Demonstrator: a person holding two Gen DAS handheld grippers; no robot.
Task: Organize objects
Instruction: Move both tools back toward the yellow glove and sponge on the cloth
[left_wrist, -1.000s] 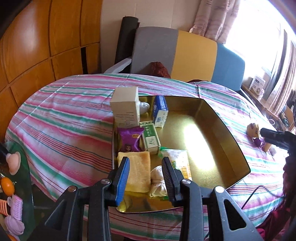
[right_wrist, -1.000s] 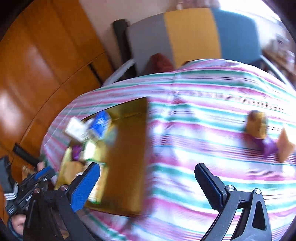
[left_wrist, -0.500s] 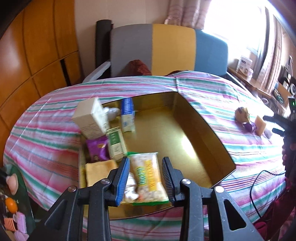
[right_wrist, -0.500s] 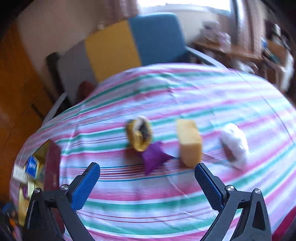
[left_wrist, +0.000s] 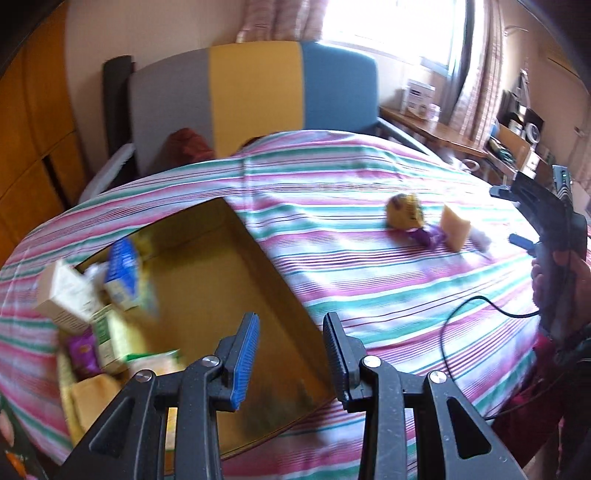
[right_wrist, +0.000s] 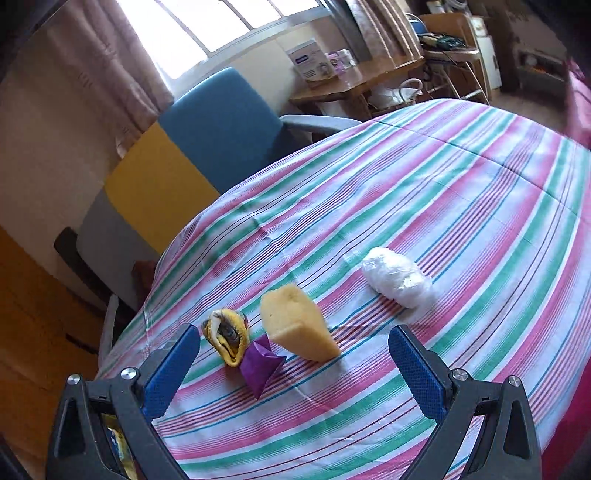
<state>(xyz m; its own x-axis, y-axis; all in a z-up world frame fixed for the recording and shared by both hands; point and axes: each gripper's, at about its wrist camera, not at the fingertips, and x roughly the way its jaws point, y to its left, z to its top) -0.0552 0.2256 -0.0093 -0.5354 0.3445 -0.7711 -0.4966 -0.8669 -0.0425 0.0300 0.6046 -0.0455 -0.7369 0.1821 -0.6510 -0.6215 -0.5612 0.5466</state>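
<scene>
Loose on the striped tablecloth lie a yellow sponge (right_wrist: 299, 325), a purple packet (right_wrist: 260, 363), a rolled yellow cloth (right_wrist: 225, 338) and a white plastic-wrapped bundle (right_wrist: 395, 280). My right gripper (right_wrist: 293, 339) hangs wide open just in front of the sponge and touches nothing. A gold tray (left_wrist: 236, 280) holds a white box (left_wrist: 66, 291), a blue carton (left_wrist: 123, 273), a green carton (left_wrist: 103, 332) and a snack bag (left_wrist: 159, 363) along its left side. My left gripper (left_wrist: 290, 354) hovers over the tray's right wall, its jaws narrowly apart and empty.
A chair (left_wrist: 255, 88) with a grey, yellow and blue back stands behind the table. A black cable (left_wrist: 461, 314) trails over the cloth towards the person's hand (left_wrist: 554, 273) at the right. A cluttered wooden side table (right_wrist: 354, 85) stands by the window.
The left gripper swung right, from over the tray's items to its right wall. The right gripper swept from the tray to the loose objects and rolled. Neither gripper's opening changed.
</scene>
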